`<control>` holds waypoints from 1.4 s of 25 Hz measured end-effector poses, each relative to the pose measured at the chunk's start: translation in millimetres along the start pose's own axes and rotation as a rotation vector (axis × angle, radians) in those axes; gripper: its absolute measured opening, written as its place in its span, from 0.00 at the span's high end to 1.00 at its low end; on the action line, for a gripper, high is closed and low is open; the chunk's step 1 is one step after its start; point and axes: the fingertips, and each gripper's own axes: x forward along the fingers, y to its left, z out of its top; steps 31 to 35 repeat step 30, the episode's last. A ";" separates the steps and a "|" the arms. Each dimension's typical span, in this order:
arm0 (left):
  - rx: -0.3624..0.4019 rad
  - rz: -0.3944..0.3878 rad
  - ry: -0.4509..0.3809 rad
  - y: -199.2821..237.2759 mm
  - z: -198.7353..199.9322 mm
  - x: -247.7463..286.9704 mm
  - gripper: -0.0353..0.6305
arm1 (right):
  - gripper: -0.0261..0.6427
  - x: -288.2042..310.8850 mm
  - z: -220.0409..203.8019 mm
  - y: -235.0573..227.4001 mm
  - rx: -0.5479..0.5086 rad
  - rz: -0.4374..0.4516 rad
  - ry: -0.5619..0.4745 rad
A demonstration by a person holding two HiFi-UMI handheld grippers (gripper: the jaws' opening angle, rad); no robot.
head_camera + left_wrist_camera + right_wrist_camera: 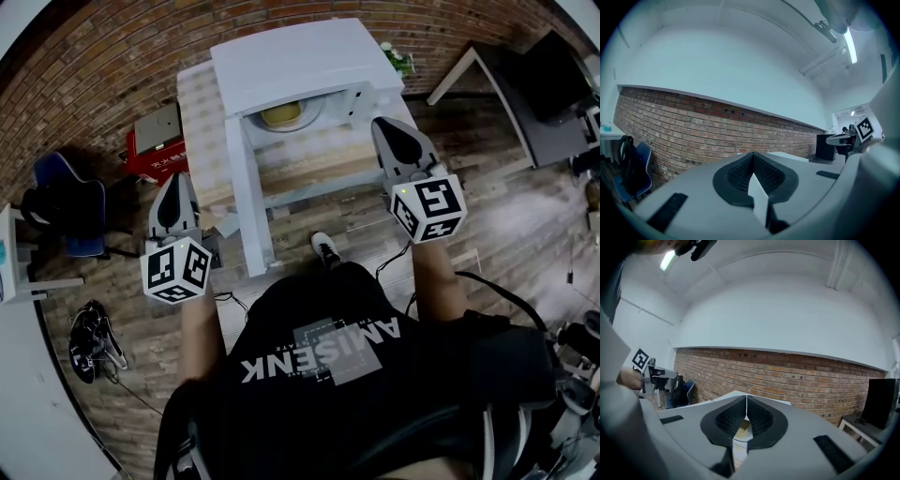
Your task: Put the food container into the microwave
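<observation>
The white microwave stands on a wooden table with its door swung open toward me. A yellowish food container sits inside the cavity on the turntable. My left gripper hangs left of the open door, jaws pressed together on nothing; in the left gripper view the left gripper faces a brick wall. My right gripper hovers at the microwave's right front corner, shut and empty. In the right gripper view the right gripper points at the microwave, and the container shows below its closed tips.
A red box and a blue chair stand left of the table. A white desk and a dark cabinet are at the right. A black bag lies on the floor at lower left. Brick wall runs behind.
</observation>
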 end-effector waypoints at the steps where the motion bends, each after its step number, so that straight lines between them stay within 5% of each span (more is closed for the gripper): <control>1: 0.000 0.001 -0.003 -0.1 0.5 0.2 0.93 | 0.90 -0.9 1.0 -1.5 0.005 -0.003 -0.005; 35: -0.014 -0.005 -0.035 0.2 15.6 -0.1 0.93 | 0.90 3.9 15.0 -6.3 0.011 -0.007 -0.044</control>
